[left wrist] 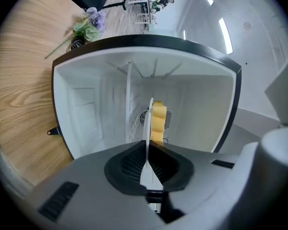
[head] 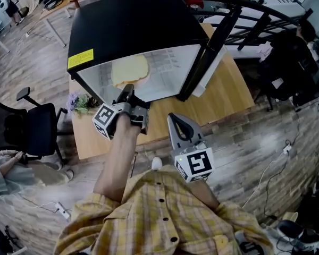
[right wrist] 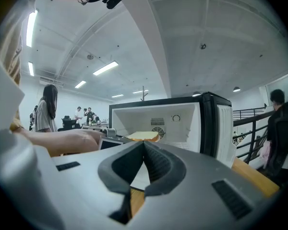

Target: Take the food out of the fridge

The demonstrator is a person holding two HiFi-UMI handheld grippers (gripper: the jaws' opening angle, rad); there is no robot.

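A black mini fridge (head: 127, 25) stands open on a wooden table (head: 223, 94), its white inside facing me. A yellow slice of bread (head: 130, 70) lies on a thin white plate (left wrist: 150, 114) at the fridge's mouth. My left gripper (head: 128, 92) is rolled onto its side and shut on the plate's near rim; in the left gripper view the plate runs edge-on out of my left gripper (left wrist: 147, 152), with the bread (left wrist: 158, 121) against it. My right gripper (head: 175, 118) hangs back from the fridge (right wrist: 209, 109), shut and empty (right wrist: 144, 145); the bread (right wrist: 143, 136) shows beyond it.
The fridge door (head: 212, 52) swings open to the right. A bunch of purple flowers (head: 80, 102) lies at the table's left end. A black office chair (head: 32, 126) stands left of the table, and dark railings (head: 255, 20) run behind it.
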